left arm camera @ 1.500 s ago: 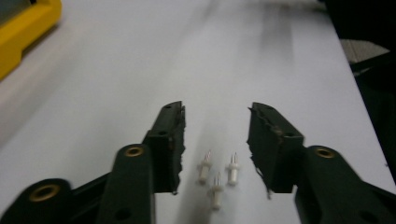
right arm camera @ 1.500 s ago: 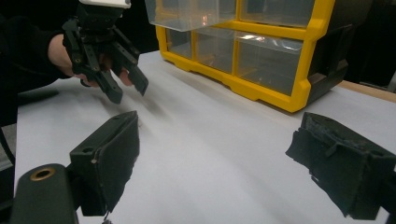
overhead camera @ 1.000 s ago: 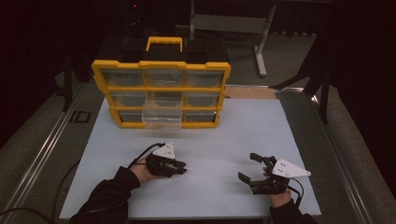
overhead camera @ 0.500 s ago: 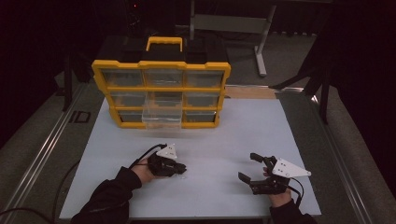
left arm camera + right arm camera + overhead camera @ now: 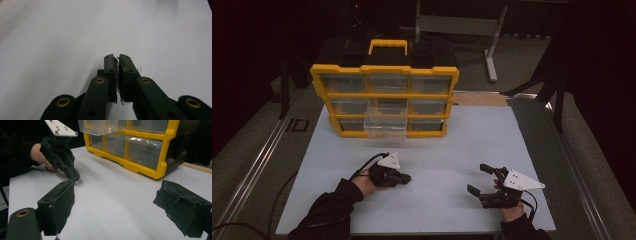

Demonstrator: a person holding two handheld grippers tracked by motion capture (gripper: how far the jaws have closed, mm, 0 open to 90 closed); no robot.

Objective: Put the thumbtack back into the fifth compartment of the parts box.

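Observation:
My left gripper [image 5: 407, 178] lies low on the white tabletop [image 5: 452, 145], left of centre. Its jaws have just been closing and now stand shut [image 5: 117, 56], pads nearly together. A tiny pale piece [image 5: 141, 69] lies on the table right beside its tips; I cannot tell whether anything is pinched between the pads. Near the front right, my right gripper [image 5: 478, 178] stands open with nothing between its fingers [image 5: 115, 207]. The right gripper view looks across at the left gripper [image 5: 76, 178] and the hand that holds it.
A yellow drawer organizer [image 5: 384, 95] with clear drawers stands at the back of the table. One clear drawer [image 5: 384, 122] in its middle column is pulled out toward me. A metal rail [image 5: 257, 165] runs along the left side.
The left gripper's jaws have drawn together. Both hands have stayed where they were.

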